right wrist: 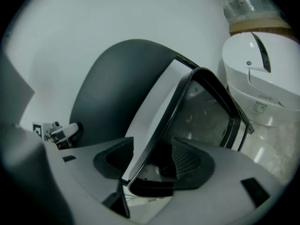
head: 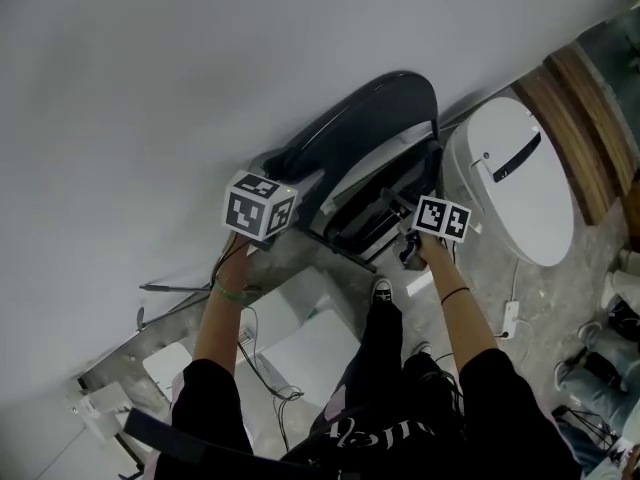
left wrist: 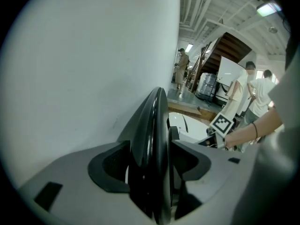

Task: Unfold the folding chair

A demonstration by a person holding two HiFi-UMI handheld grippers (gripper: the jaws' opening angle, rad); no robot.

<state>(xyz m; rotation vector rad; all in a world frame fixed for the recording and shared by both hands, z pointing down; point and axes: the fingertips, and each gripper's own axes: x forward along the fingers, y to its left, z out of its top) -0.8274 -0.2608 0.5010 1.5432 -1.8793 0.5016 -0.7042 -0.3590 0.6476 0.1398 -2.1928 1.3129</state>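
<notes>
Nearest the head camera are the person's black sleeves (head: pixel 205 408), with both bare forearms stretched forward to the folding chair (head: pixel 370 118). The chair stands folded flat on the concrete floor (head: pixel 545 298), leaning against the white wall (head: pixel 150 88). Its dark rounded backrest is uppermost, and the seat and black frame tubes lie collapsed close against it. A white toilet (head: pixel 520 183) stands just beside it to the right. The left gripper (left wrist: pixel 151 149) has its jaws spread wide, astride the thin dark edge of the backrest. A sliver of light shows between that edge and the left-hand pad (left wrist: pixel 110 165), so the edge is judged straddled, not clamped. The right gripper (right wrist: pixel 152 146) likewise has its jaws wide apart, with a rounded corner of black frame tube and a pale strip beside it lying in the gap, neither pad pressing on them. Assessment: both tools are in place at the chair, one at the backrest edge and one at the frame on the other side, but no grip is made and no part of the chair is opened. Outstanding: close both sets of jaws, draw the seat and frame away from the backrest until the legs spread, and set the chair upright on the floor, clear of the wall and the toilet
</notes>
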